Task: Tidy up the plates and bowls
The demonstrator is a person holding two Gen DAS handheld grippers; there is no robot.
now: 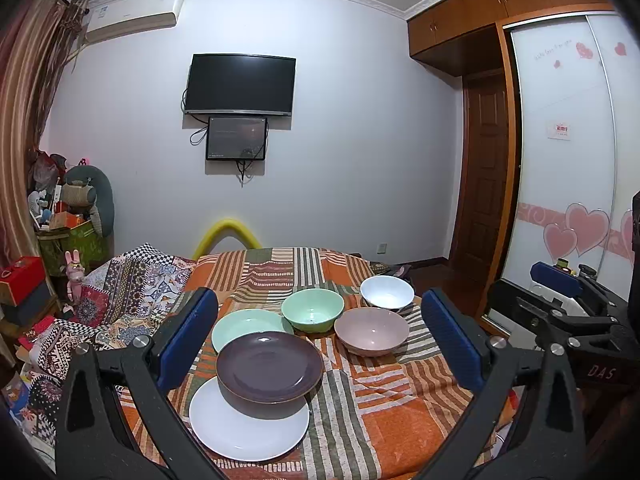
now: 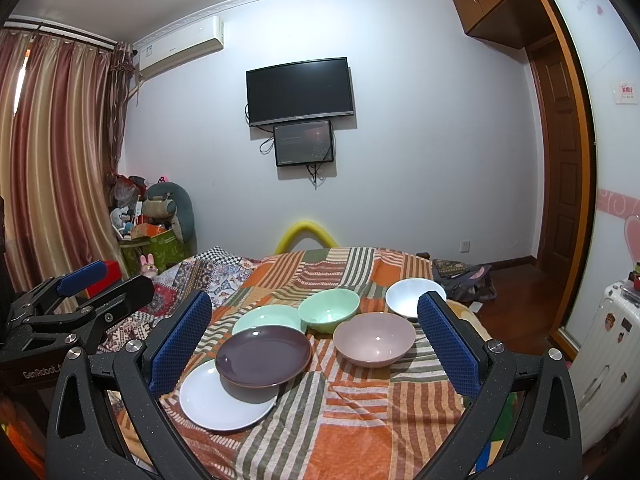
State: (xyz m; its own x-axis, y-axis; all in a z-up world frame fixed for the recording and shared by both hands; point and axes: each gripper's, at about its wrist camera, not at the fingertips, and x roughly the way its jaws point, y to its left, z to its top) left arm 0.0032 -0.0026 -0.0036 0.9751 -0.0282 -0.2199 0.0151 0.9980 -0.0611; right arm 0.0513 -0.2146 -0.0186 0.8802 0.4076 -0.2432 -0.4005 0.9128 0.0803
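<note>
While both grippers' jaws are held apart, empty, three plates (image 1: 269, 366) and three bowls (image 1: 312, 309) are counted on the striped cloth (image 1: 384, 420), bowls behind the plates.

Free room and obstacles on the striped cloth (image 2: 360, 420). The near right stretch of the cloth lies bare up to its near edge. Toward the left edge, the purple plate (image 2: 263, 356) overlaps the white plate (image 2: 224, 404) and the green plate (image 2: 272, 318), closing that side. The green bowl (image 2: 328, 310), pink bowl (image 2: 374, 338) and white bowl (image 2: 408, 294) stand close together toward the far right, with narrow cloth strips between them. Beyond the bowls, the far stretch is bare.
</note>
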